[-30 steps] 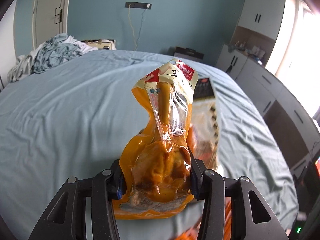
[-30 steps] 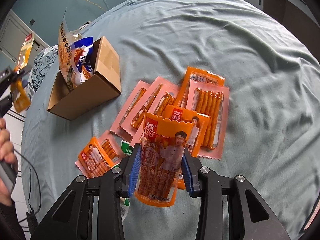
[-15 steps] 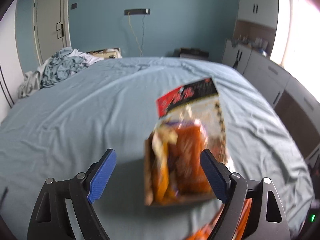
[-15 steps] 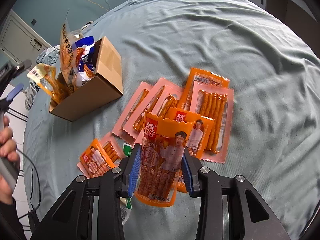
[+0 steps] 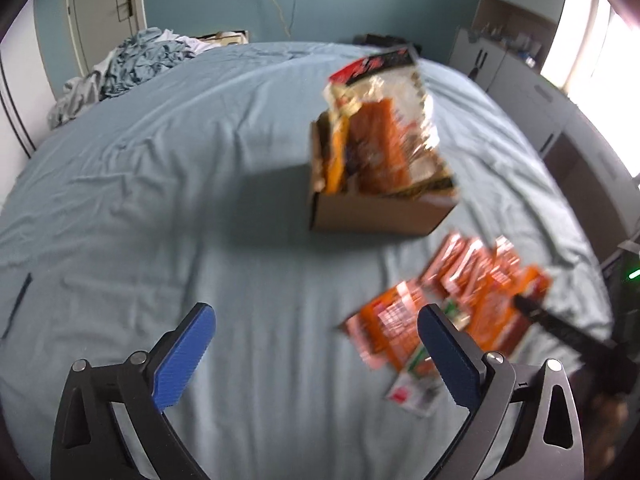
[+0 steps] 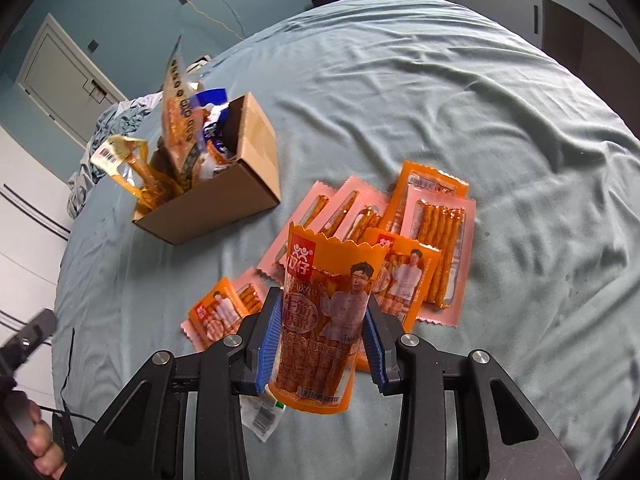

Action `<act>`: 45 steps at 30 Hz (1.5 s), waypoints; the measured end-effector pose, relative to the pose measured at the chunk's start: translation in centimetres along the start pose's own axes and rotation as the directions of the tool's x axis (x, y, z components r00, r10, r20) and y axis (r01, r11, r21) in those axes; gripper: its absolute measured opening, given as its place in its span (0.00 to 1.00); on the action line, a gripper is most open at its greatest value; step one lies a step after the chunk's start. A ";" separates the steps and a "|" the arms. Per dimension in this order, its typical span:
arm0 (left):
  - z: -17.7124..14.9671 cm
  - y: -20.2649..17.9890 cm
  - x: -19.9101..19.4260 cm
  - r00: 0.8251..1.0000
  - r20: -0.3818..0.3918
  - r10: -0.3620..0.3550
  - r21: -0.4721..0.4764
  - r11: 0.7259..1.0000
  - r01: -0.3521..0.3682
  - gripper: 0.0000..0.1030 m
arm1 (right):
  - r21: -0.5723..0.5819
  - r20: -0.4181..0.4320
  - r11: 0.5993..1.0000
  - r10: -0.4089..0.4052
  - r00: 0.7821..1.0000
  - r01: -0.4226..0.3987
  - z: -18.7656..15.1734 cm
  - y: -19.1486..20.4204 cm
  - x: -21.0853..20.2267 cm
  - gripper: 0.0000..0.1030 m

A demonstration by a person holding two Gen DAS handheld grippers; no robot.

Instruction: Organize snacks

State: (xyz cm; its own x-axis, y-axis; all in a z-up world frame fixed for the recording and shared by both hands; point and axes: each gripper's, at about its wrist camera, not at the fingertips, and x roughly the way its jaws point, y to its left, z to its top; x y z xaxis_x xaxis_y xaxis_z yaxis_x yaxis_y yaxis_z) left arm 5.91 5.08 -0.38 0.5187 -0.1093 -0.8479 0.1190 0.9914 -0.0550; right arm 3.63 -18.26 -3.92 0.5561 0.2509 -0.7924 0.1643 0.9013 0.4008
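My left hand-held gripper [image 5: 316, 354] has just been opening: jaws wide, nothing between them, over the pale blue bed sheet [image 5: 160, 208]. My right hand-held gripper [image 6: 320, 344] is clamped on an upright orange snack-stick packet [image 6: 324, 320]. The brown cardboard box [image 6: 224, 196] stands on the bed stuffed with snack bags; the yellow clear-film packet [image 6: 136, 172] leans at its left end. Loose orange and pink packets [image 6: 400, 236] lie just beside it.
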 end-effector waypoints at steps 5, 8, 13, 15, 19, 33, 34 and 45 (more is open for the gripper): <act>1.2 0.6 1.3 1.000 -0.017 0.005 0.028 1.000 -0.005 1.00 | -0.053 0.023 0.998 0.030 0.999 -0.028 2.1 3.0 -1.7 0.35; 1.5 1.5 1.6 1.000 0.000 -0.008 0.010 1.000 0.008 1.00 | -0.128 0.060 0.992 0.027 0.998 -0.019 5.1 7.1 -2.3 0.35; 1.0 2.9 4.3 0.995 -0.096 -0.003 -0.035 0.999 0.000 0.98 | -0.172 0.088 0.985 0.033 0.996 -0.018 10.5 12.7 -1.4 0.35; 1.3 3.4 4.3 0.995 -0.098 -0.038 -0.069 0.997 0.031 0.98 | -0.204 0.099 0.979 0.012 0.995 0.009 12.5 15.3 -0.3 0.35; 1.8 3.5 3.5 0.997 -0.057 -0.047 -0.065 0.997 0.043 0.98 | -0.267 0.130 0.958 -0.069 0.989 0.102 14.6 18.9 2.4 0.42; 1.5 3.2 3.7 0.996 -0.064 -0.055 -0.050 0.997 0.052 0.98 | -0.312 0.109 0.946 -0.060 0.992 0.091 10.3 15.9 0.2 0.58; 1.4 2.9 3.6 0.997 -0.061 -0.049 -0.040 0.998 0.047 0.98 | -0.319 0.096 0.943 -0.063 0.993 0.091 9.4 14.9 -0.4 0.58; 0.3 0.6 3.9 0.998 -0.065 -0.012 0.056 0.998 0.016 0.98 | -0.202 0.036 0.955 -0.216 0.976 0.219 -1.4 2.4 -2.7 0.58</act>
State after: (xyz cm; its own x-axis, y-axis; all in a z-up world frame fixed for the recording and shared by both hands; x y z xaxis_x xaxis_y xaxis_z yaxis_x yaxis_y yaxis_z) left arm 8.21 5.22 -3.55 0.4613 -0.1164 -0.8796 0.1744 0.9839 -0.0387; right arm 1.40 -16.24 -1.49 0.5360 0.0373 -0.8434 0.1143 0.9866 0.1163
